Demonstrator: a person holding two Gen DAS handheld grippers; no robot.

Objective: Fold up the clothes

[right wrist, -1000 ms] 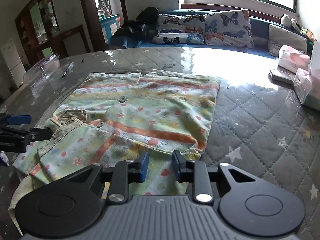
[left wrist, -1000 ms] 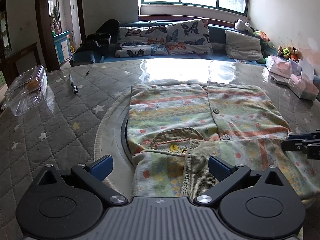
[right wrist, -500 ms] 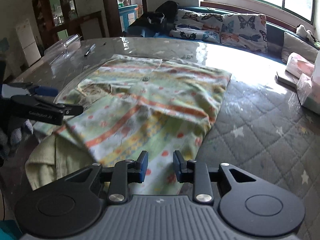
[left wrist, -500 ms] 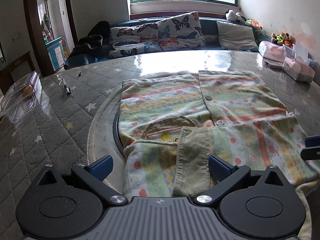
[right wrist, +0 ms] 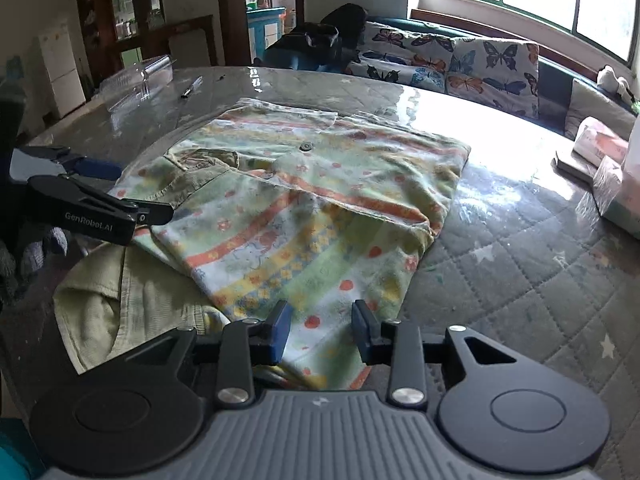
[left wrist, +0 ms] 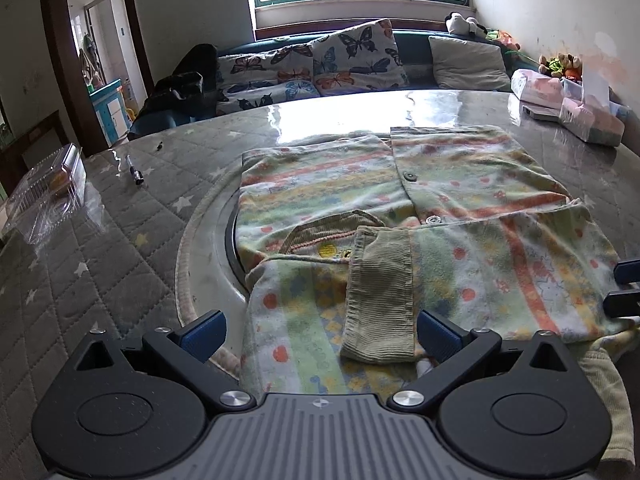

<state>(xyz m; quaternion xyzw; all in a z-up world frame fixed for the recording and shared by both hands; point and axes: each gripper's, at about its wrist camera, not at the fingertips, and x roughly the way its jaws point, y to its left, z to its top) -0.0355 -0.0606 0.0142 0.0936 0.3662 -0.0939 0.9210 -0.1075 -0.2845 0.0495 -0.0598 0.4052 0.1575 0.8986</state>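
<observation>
the patterned shirt [left wrist: 400, 208] lies flat on the tabletop [left wrist: 100, 240], sleeves crossed over its near end. my left gripper [left wrist: 320, 330] gapes wide; my right gripper [right wrist: 320, 330] stands parted, empty. i worry a low pass could snag the ribbed cuff [left wrist: 380, 300] and drag the sleeves apart.

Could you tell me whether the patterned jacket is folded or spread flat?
Partly folded: the patterned jacket has one sleeve laid across its front.

Soft fleecy printed cloth garment [left wrist: 460, 208] with ribbed corduroy cuff [left wrist: 380, 292], quilted table cover [left wrist: 100, 248] under glossy clear film
</observation>
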